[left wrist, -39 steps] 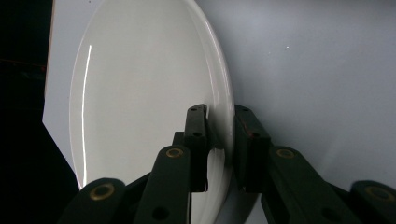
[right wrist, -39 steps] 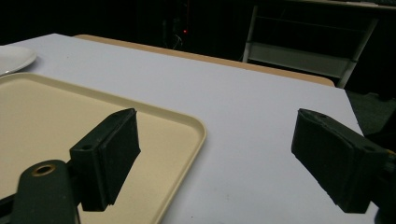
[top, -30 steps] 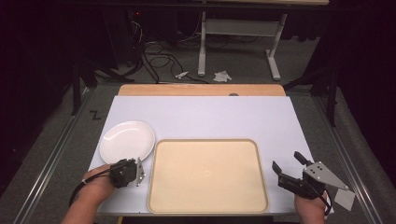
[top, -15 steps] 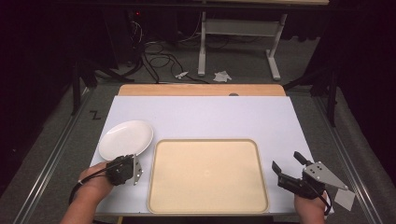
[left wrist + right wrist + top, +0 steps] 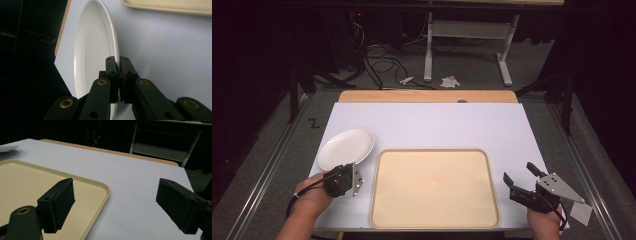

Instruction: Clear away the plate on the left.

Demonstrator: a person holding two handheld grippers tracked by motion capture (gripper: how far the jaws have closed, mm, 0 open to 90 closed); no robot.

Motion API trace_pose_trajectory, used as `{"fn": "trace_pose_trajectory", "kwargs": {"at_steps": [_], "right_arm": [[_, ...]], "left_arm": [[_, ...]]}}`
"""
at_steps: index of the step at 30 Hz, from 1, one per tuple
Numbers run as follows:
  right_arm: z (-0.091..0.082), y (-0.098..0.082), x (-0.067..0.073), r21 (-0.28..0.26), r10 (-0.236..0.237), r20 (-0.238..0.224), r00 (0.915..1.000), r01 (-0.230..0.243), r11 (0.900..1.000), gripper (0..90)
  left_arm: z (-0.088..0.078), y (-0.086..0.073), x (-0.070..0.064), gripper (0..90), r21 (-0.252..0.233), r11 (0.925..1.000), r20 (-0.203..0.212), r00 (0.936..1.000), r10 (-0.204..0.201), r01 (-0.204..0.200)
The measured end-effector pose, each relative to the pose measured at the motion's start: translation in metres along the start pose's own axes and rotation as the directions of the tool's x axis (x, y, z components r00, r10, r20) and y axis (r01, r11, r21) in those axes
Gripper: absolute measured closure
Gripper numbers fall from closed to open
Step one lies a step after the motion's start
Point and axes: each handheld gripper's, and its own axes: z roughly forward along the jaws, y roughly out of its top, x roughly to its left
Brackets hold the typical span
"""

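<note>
Spanning the view, white worktop [image 5: 432, 125] | tan tray [image 5: 434, 187] by near edge | white plate [image 5: 346, 148] at near-left corner, rim pinched by left claw [image 5: 117, 62] | right claw [image 5: 115, 205] agape, idle | advice: lift level, clear tray lip.

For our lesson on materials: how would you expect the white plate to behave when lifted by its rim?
The plate looks glossy, so probably slippery between the left gripper pads clamped on its thin rim. Being rigid, it likely stays stiff, yet may tilt, and could chip if dropped.
</note>
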Motion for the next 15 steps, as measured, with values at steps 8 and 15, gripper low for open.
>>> {"fn": "trace_pose_trajectory", "kwargs": {"at_steps": [8, 15], "right_arm": [[-0.0014, 0.0005, 0.0021, 0.001, -0.002, 0.012, 0.9999, 0.002, 1.0, 16.0], [-0.0003, 0.0, 0.0005, -0.002, -0.005, 0.003, 1.0, 0.005, 1.0, 16.0]], "left_arm": [[-0.004, 0.0039, -0.0019, 86.6, -0.025, 0.9997, 0.003, 1.0, -0.005, 0.005], [-0.0077, 0.0072, -0.0061, 86.5, -0.043, 0.999, 0.004, 1.0, -0.009, 0.009]]}}
